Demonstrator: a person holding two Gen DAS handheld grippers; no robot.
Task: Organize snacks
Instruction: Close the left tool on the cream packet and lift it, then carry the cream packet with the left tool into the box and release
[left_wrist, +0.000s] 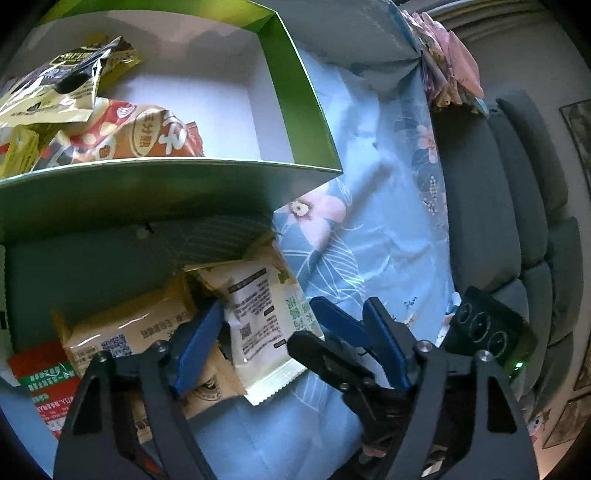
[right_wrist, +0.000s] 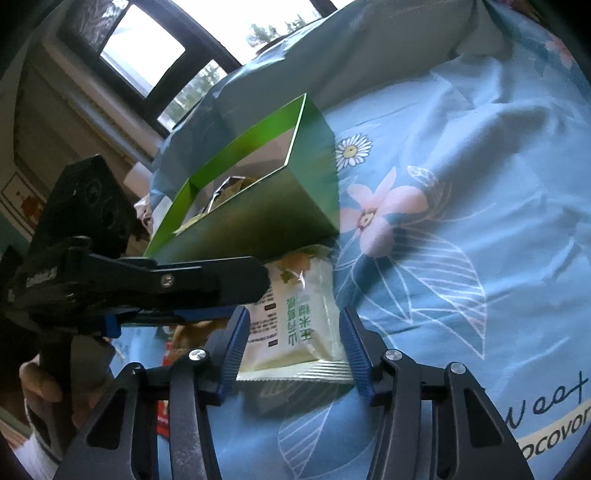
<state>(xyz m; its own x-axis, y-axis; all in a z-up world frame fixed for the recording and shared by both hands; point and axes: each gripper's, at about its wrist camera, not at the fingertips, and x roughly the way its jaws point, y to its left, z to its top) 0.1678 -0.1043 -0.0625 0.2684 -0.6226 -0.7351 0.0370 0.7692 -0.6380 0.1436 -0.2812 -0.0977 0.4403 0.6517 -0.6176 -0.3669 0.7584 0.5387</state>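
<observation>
A white-and-green snack packet (right_wrist: 295, 325) (left_wrist: 258, 317) lies on the blue floral sheet in front of a green open-topped box (right_wrist: 258, 221) (left_wrist: 295, 92). My right gripper (right_wrist: 293, 312) straddles the packet's near crimped end, with both blue pads against its edges. My left gripper (left_wrist: 295, 302) stands open over the same packet. Its left finger (left_wrist: 195, 343) sits between the white packet and a beige packet (left_wrist: 129, 328). One finger of the right gripper (left_wrist: 332, 328) lies inside the left gripper's gap, along the packet's right edge. In the right wrist view the left gripper's finger (right_wrist: 221, 282) reaches in from the left.
Inside the box lie a yellow-and-black bag (left_wrist: 55, 85) and an orange-red bag (left_wrist: 129, 136). A red packet (left_wrist: 40, 380) lies at lower left. A grey sofa (left_wrist: 517, 221) runs along the bed's right. A hand (right_wrist: 37, 380) holds the left gripper's handle. A window (right_wrist: 147, 48) is behind.
</observation>
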